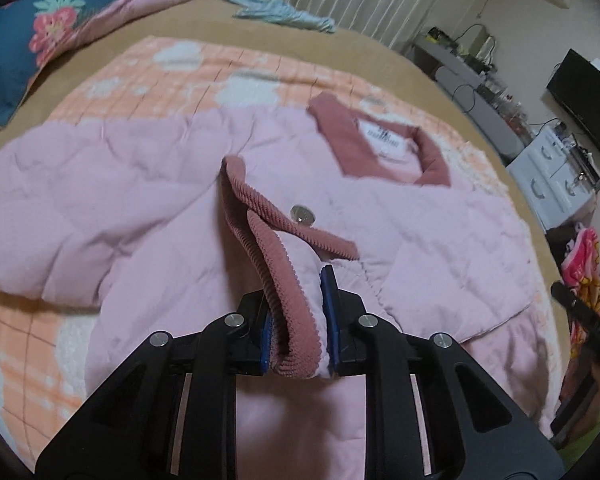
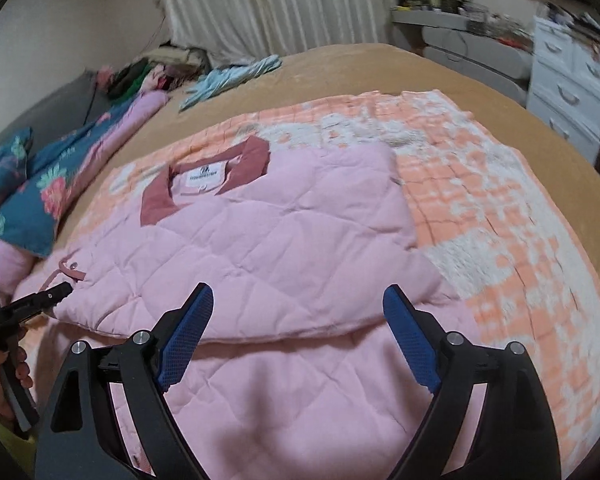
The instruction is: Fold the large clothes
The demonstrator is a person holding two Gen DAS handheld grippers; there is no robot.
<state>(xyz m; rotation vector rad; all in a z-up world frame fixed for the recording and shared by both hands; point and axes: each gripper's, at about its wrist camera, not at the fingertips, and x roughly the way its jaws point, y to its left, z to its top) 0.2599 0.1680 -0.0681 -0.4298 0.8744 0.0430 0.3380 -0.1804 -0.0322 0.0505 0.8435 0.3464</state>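
Jacket [image 2: 284, 240]: pink quilted, lies flat on orange/white blanket [image 2: 500, 216] mid-bed; long axis runs near edge to far edge, collar [image 2: 204, 184] pointing to far side w/ curtain [image 2: 268, 8].
Cuff [image 1: 296, 320]: dark-pink ribbed, sleeve end folded over jacket front, snap [image 1: 303, 213] just beside it.
L gripper [image 1: 298, 328]: jaws narrow, clamped on cuff; seen at left edge in right wrist view [image 2: 66, 290].
R gripper [image 2: 298, 312]: jaws wide, nothing between pads, over jacket's near half; contact w/ fabric – can't tell.
Bed [image 2: 380, 64]: tan cover; floral quilt [image 2: 40, 196] along left edge, light-blue cloth [image 2: 236, 76] near far edge.
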